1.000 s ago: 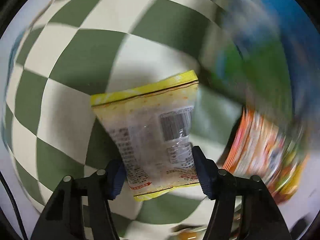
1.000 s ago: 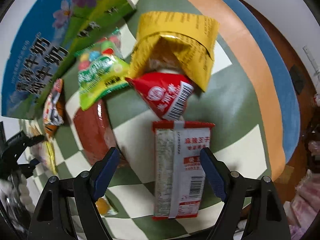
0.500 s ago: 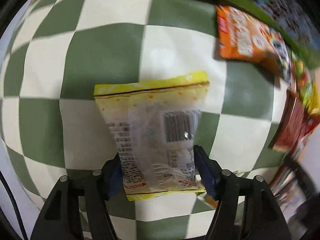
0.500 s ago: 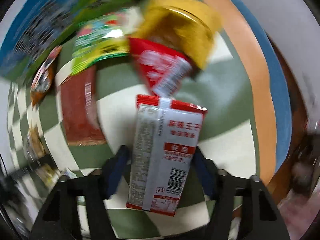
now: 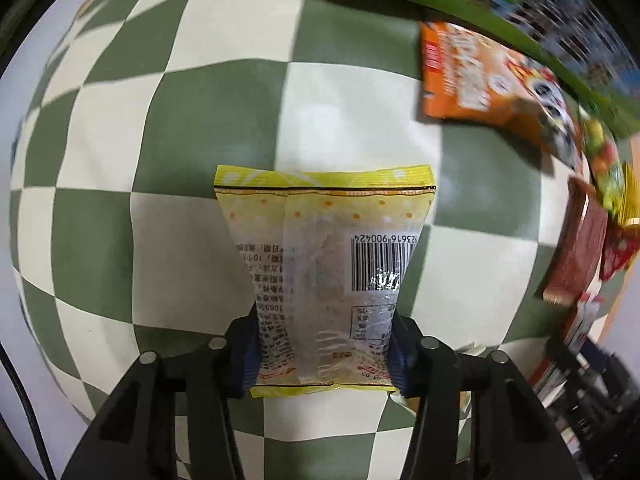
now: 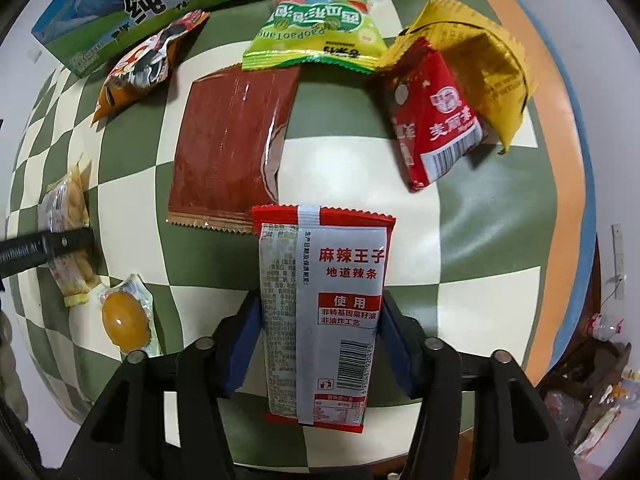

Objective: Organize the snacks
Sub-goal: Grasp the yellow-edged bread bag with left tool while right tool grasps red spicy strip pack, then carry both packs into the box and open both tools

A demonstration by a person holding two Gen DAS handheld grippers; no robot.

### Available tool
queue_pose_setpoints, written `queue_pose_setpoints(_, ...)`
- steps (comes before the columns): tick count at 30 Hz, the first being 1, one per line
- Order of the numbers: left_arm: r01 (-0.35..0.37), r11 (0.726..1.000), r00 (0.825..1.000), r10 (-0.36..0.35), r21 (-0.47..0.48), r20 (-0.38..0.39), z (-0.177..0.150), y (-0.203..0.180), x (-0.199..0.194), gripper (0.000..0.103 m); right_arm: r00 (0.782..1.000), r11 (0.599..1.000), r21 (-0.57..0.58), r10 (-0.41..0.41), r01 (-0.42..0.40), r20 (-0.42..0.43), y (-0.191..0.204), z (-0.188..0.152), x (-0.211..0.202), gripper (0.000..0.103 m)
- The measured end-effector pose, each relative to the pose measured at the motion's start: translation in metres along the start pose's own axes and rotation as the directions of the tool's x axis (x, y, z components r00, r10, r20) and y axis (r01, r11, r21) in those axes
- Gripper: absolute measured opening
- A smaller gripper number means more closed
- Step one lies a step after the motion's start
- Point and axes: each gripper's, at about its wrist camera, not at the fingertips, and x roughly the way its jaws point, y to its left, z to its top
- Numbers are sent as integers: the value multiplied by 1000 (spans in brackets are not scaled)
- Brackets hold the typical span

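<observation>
My left gripper (image 5: 324, 350) is shut on a yellow-edged clear snack packet (image 5: 324, 264), barcode side up, held over the green and white checked cloth (image 5: 200, 120). My right gripper (image 6: 318, 340) is shut on a red and grey spicy-strip packet (image 6: 324, 312), printed back up, above the cloth (image 6: 472, 240). The left gripper's finger (image 6: 44, 246) and its yellow packet (image 6: 70, 236) show at the left edge of the right wrist view.
On the cloth lie a dark red flat packet (image 6: 232, 152), a green candy bag (image 6: 316, 32), a red sachet (image 6: 436, 116), a yellow bag (image 6: 480, 64), an orange bag (image 6: 152, 60) and a small egg-yolk packet (image 6: 124, 316). A blue-green milk carton box (image 6: 160, 4) stands at the back.
My right gripper has closed onto the red and grey packet and drawn back from the pile. My left gripper has swung with the yellow packet, so the orange bag now sits upper right.
</observation>
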Motion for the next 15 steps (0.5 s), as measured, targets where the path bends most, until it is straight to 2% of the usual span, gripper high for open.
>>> queue_pose_setpoints(4,1,999,1000,-2,37,24,-6,-17,-13,44,999,999,8,33,-33,22,-9,2,-14,50)
queue_pose_setpoints(8,32,996,997,-37,82,70,-11,-26,-43,44,995,995,11,99,-99,35,-9,2,-37,49)
queue_pose_setpoints(11,85,990,989,-97,114,108,-13,-42,-76,44,985,987,-7,160,-160,62,-6,9,-69,49)
queue_pose_setpoints(14,148,980,974,-168,132,152,-3,-54,-115,44,970,976,-32,218,-215,107,-10,23,-114,49)
queue_pose_setpoints(15,179,975,964,-201,134,173,3,-58,-133,44,963,971,-42,240,-236,126,-10,30,-128,49)
